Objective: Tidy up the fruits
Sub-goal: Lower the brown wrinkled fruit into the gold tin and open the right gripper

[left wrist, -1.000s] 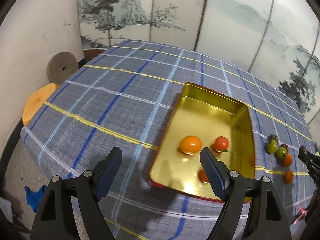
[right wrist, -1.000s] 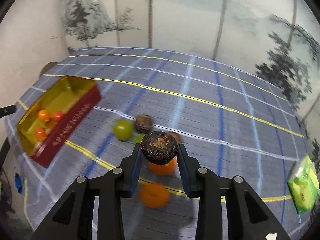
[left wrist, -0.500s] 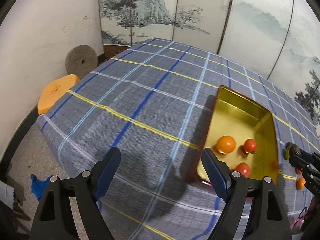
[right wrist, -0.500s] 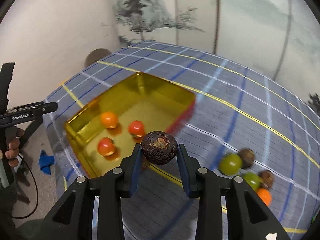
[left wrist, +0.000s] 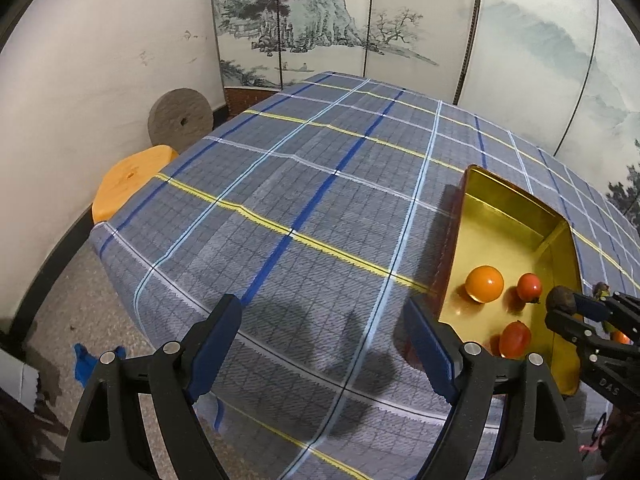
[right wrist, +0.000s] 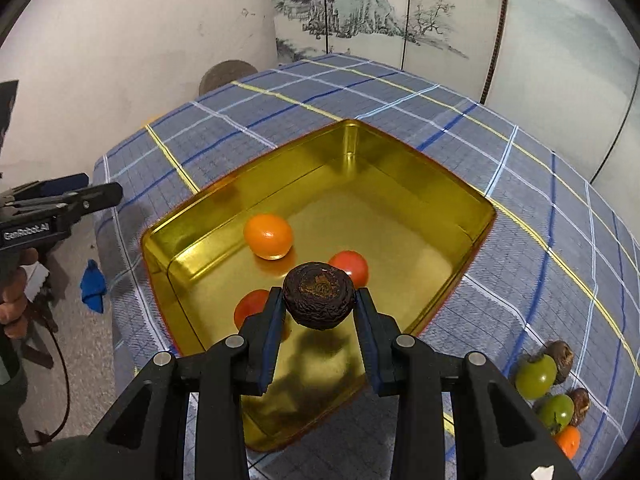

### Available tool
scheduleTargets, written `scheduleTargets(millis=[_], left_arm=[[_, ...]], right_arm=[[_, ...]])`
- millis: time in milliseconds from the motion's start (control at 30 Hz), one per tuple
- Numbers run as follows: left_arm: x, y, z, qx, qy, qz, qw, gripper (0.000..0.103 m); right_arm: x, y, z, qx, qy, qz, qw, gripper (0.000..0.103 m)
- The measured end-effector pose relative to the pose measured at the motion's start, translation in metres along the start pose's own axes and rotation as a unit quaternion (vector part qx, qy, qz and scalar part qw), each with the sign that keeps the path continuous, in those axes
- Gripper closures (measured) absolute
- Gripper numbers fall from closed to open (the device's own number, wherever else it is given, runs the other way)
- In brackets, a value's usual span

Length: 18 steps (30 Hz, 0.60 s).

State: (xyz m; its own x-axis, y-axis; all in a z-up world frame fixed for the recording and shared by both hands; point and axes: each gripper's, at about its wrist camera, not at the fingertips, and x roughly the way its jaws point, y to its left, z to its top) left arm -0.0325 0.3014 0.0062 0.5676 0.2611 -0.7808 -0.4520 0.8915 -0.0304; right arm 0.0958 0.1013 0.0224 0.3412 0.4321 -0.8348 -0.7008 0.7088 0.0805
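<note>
My right gripper [right wrist: 319, 307] is shut on a dark wrinkled brown fruit [right wrist: 319, 296] and holds it above the gold tin tray [right wrist: 404, 152]. An orange fruit [right wrist: 267, 236] and two red tomatoes [right wrist: 352, 266] lie in the tray. In the left wrist view the tray [left wrist: 508, 196] lies at the right, and the right gripper [left wrist: 568, 309] reaches over it with the brown fruit [left wrist: 559, 299]. My left gripper [left wrist: 324, 346] is open over bare plaid cloth, left of the tray, with nothing between its fingers.
Green tomatoes [right wrist: 535, 376], brown fruits [right wrist: 562, 354] and an orange one [right wrist: 568, 440] lie on the cloth right of the tray. The table's edge runs close on the left, above an orange stool [left wrist: 128, 180], a round stone disc [left wrist: 180, 120] and a blue scrap [right wrist: 93, 286].
My right gripper carried the brown fruit leftward from the loose fruit pile to above the tray. My left gripper drifted left, away from the tray, and stayed open.
</note>
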Motion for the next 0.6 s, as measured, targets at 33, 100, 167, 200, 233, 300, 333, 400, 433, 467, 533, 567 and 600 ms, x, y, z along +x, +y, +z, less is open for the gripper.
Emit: scheduleTargets(millis=[33, 100, 167, 200, 233, 300, 333, 400, 433, 467, 533, 567, 600], left_arm=[[0.001, 0.001, 0.0, 0.0, 0.0, 0.002, 1.0, 0.02], [0.002, 0.002, -0.001, 0.0, 0.001, 0.009, 1.0, 0.02], [0.003, 0.002, -0.002, 0.0, 0.002, 0.012, 0.9999, 0.02], [0.003, 0.003, -0.002, 0.0, 0.003, 0.013, 0.9999, 0.02], [0.003, 0.003, -0.002, 0.001, 0.003, 0.014, 0.9999, 0.02], [0.003, 0.003, -0.002, 0.002, 0.002, 0.017, 0.9999, 0.02], [0.003, 0.002, -0.003, 0.004, 0.002, 0.018, 0.9998, 0.02], [0.003, 0.002, -0.003, 0.005, 0.003, 0.017, 0.9998, 0.02], [0.003, 0.002, -0.003, 0.005, 0.003, 0.017, 0.9998, 0.02], [0.004, 0.002, -0.003, 0.004, 0.003, 0.017, 0.9999, 0.02], [0.004, 0.002, -0.003, 0.004, 0.005, 0.016, 0.9998, 0.02], [0.005, 0.002, -0.004, 0.004, 0.007, 0.016, 0.9998, 0.02], [0.005, 0.002, -0.004, 0.004, 0.008, 0.016, 0.9998, 0.02]], right_arm=[[0.003, 0.002, 0.0, -0.002, 0.003, 0.0, 1.0, 0.071], [0.008, 0.003, 0.0, -0.005, 0.009, -0.002, 1.0, 0.071], [0.013, 0.004, 0.0, -0.008, 0.015, -0.003, 1.0, 0.071], [0.014, 0.004, 0.0, -0.01, 0.017, -0.005, 1.0, 0.071], [0.017, 0.004, 0.0, -0.012, 0.019, -0.008, 1.0, 0.071], [0.019, 0.005, -0.001, -0.014, 0.021, -0.011, 1.0, 0.071], [0.021, 0.005, -0.001, -0.015, 0.022, -0.011, 1.0, 0.071], [0.023, 0.004, -0.001, -0.015, 0.025, -0.013, 1.0, 0.071], [0.024, 0.004, -0.002, -0.015, 0.026, -0.013, 0.999, 0.07], [0.024, 0.004, -0.002, -0.016, 0.026, -0.014, 0.999, 0.07], [0.025, 0.004, -0.002, -0.017, 0.026, -0.015, 0.999, 0.07], [0.025, 0.005, -0.002, -0.017, 0.027, -0.015, 0.999, 0.07], [0.026, 0.005, -0.001, -0.016, 0.026, -0.014, 0.999, 0.07]])
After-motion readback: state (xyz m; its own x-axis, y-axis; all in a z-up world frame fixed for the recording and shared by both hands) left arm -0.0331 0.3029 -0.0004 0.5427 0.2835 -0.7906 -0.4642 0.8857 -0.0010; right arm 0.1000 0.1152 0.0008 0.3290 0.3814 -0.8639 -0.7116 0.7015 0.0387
